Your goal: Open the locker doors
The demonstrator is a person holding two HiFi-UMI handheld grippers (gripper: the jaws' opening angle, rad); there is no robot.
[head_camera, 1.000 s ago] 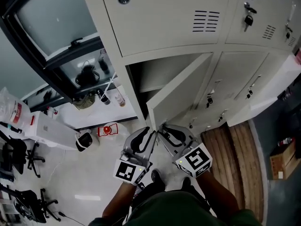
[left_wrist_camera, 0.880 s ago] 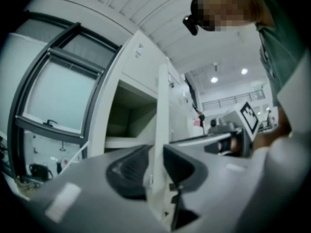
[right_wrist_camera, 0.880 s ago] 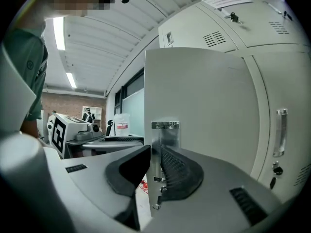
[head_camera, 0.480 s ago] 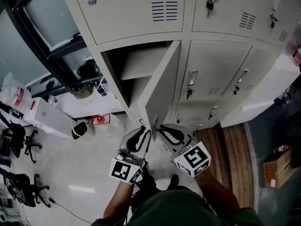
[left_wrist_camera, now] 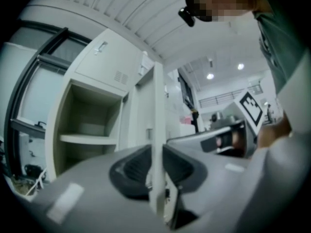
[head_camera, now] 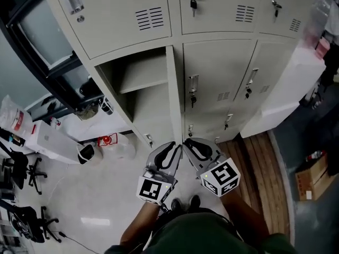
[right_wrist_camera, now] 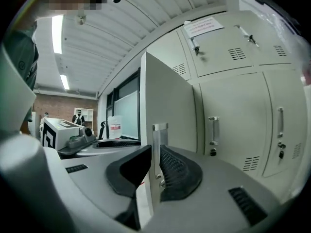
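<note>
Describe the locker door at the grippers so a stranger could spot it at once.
Find the cream locker bank. In its middle visible row, the leftmost door stands swung out, edge-on to the head view, exposing a shelf inside. The neighbouring doors are all shut.

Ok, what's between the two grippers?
The open locker door, edge-on in the head view, stands between the left gripper and the right gripper; both grip it.

The lockers (head_camera: 212, 15) and the open door (right_wrist_camera: 167, 101) are plain cream beside a black window frame (head_camera: 61, 81). The left gripper (head_camera: 170, 145) and right gripper (head_camera: 186, 142) are grey with black ribbed pads (right_wrist_camera: 175, 171) and white cubes (head_camera: 221, 176) bearing black square markers. Brown wood planks (head_camera: 254, 168) meet a pale floor (head_camera: 95, 194)
</note>
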